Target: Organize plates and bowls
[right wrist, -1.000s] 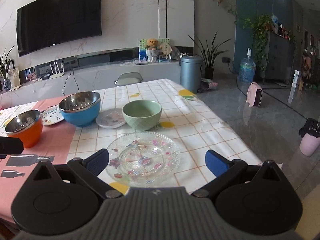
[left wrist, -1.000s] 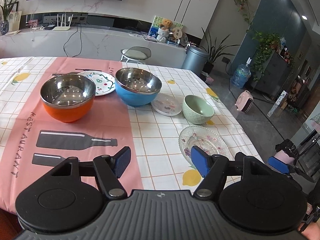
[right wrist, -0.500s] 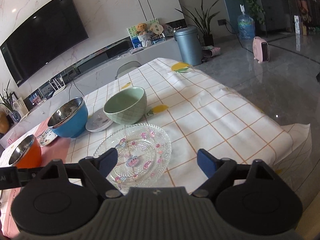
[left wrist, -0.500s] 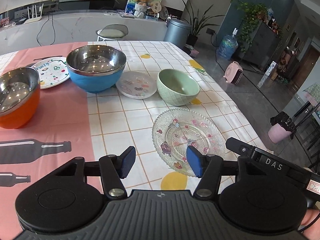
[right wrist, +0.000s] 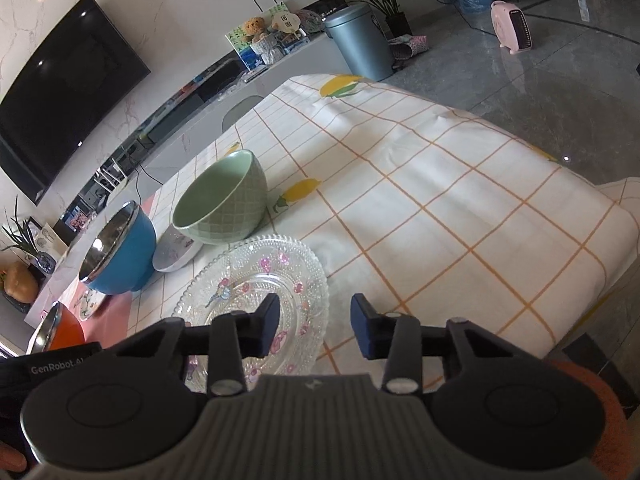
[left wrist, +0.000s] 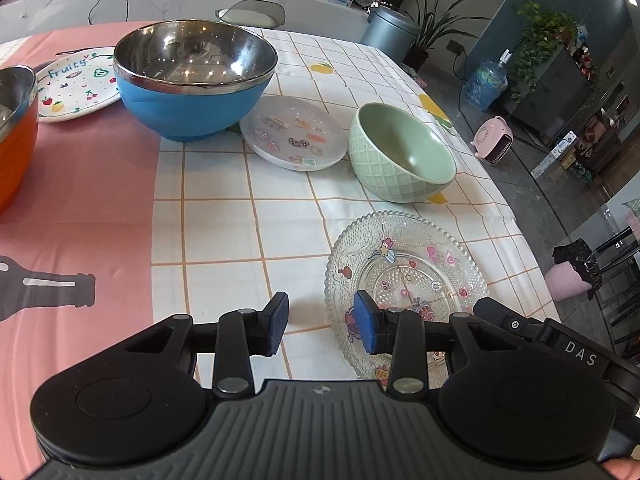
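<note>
On the table, going left to right in the left wrist view: an orange bowl (left wrist: 14, 136) at about nine o'clock, cut off by the frame edge, then a white plate (left wrist: 74, 86) with fruit drawings behind it at ten. Next comes the big blue bowl (left wrist: 194, 80) with a shiny steel lining at eleven, a small white saucer (left wrist: 294, 132) just beside its base at twelve, and a green bowl (left wrist: 402, 154) with a quilted outside at one o'clock, close to the saucer.

Nearest of all is the glass plate (left wrist: 404, 280), pressed with beaded edging and little cartoon prints, lying flat on the checked cloth at about four o'clock.

The left gripper (left wrist: 320, 326) hangs over the cloth with its jaws partly open and nothing between them; its right-hand pad sits above the plate's near-left edge. The right gripper (right wrist: 314, 330) is likewise parted and empty, its left-hand pad above the plate's near-right rim.

That glass plate looks stiff, smooth and breakable, I'd say, and it lies flush to the cloth, so there's little to get under. The raised beaded rim seems the only sensible hold: pinch it across the edge, gently, and lift level, since glass would slide out of a loose pinch.
</note>
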Tool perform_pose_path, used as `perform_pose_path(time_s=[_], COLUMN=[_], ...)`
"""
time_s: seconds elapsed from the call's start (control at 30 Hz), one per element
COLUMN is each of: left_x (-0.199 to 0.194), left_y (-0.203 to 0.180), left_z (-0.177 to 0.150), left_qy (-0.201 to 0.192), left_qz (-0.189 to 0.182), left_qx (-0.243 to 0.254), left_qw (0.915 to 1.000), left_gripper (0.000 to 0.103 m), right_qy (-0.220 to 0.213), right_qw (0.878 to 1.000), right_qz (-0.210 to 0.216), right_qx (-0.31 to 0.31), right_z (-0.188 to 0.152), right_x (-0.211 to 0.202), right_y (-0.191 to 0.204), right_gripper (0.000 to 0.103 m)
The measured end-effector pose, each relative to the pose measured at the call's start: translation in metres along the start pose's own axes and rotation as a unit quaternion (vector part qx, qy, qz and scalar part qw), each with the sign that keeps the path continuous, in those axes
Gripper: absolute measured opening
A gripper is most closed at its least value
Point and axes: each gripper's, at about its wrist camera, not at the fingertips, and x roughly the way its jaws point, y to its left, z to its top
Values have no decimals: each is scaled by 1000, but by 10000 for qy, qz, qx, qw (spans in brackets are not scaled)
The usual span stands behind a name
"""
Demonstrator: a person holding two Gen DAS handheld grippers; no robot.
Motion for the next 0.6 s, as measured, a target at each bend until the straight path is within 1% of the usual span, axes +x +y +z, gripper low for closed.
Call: perform_pose_path(time_s=[0.03,0.07,0.17,0.2,0.23,0.27,0.33,0.37,0.4,0.43,0.5,0.6], left_x=[1,2,5,6,7,9,8,7,6,6,1,-11], left_y=[0,-1,-2,-3,-4,-6,-7,-6,-3,0,7,17], left_z=[0,1,3,4,4,4,3,3,3,3,3,1], left_qy=[-15,-35,-64,-67,-71,-53,-87,-94,-81,-79,-106,-261], left_qz=[-36,-60,-149,-188,-258,-272,-240,-238,-237,-263,-310,-311], left_qx=[-13,-1,51,50,59,72,94,56,6,-36,-118,-260], left_qw=[10000,10000,9999,9998,9996,9996,9996,9997,9997,9996,9994,9988], left_gripper=[44,44,44,42,35,33,31,29,23,19,18,18], right_qy=[0,17,56,52,43,35,27,32,40,52,100,201], right_qw=[10000,10000,9997,9997,9997,9997,9995,9995,9995,9996,9996,9994], right_qz=[15,41,130,114,91,96,111,103,82,48,7,107], right_qx=[2,21,190,196,206,238,294,297,291,289,272,272], right_z=[0,1,1,2,2,2,2,2,3,3,4,3], right_x=[1,4,8,8,9,10,10,10,10,9,9,7], right_y=[0,1,-2,-2,-3,-4,-6,-5,-4,-3,-1,6], right_gripper=[35,29,19,17,12,8,8,7,7,8,8,7])
